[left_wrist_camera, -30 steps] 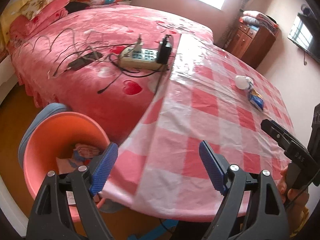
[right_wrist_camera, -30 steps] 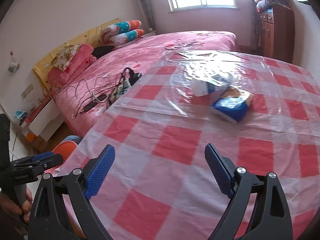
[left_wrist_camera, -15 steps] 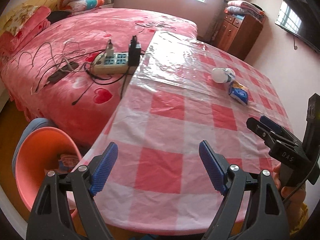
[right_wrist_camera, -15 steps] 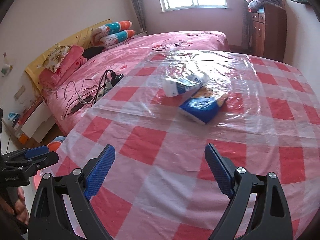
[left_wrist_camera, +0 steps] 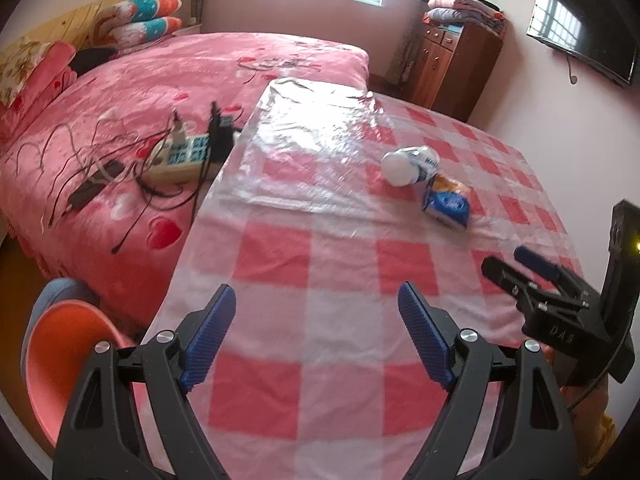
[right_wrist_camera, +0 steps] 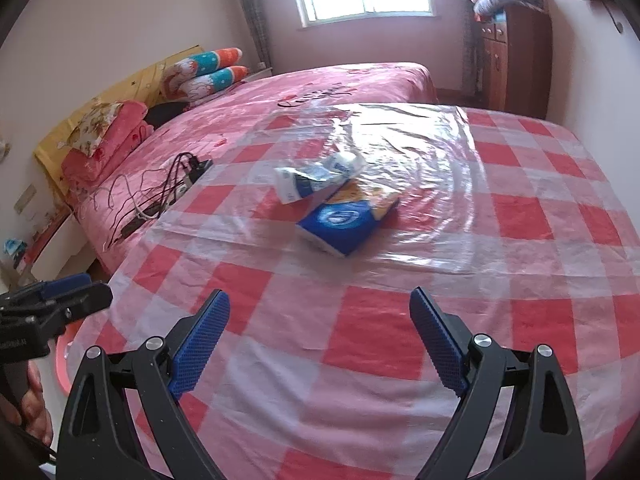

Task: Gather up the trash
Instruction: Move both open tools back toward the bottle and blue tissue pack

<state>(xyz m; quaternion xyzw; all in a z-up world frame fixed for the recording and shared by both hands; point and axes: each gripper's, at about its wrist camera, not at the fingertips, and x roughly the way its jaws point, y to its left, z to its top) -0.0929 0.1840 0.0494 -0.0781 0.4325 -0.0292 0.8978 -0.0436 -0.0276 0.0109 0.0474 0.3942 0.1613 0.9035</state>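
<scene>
A crumpled white and blue wrapper [right_wrist_camera: 316, 176] and a blue and yellow tissue pack [right_wrist_camera: 348, 220] lie together on the red checked table [right_wrist_camera: 380, 332]. They also show in the left wrist view, the wrapper [left_wrist_camera: 408, 165] behind the pack [left_wrist_camera: 446, 200]. My right gripper [right_wrist_camera: 320, 340] is open and empty, above the table's near part, short of the pack. My left gripper [left_wrist_camera: 316, 336] is open and empty over the table's near left edge. An orange bin [left_wrist_camera: 68, 356] stands on the floor at the lower left.
A pink bed [left_wrist_camera: 160, 92] adjoins the table's left side, with a power strip [left_wrist_camera: 180, 160] and tangled cables on it. A wooden cabinet [left_wrist_camera: 452, 68] stands at the back right. A clear plastic sheet [right_wrist_camera: 400, 152] covers the table's far half.
Both grippers have moved forward over the table toward the trash. The left view has swung right, away from the bin. Both stay open.
</scene>
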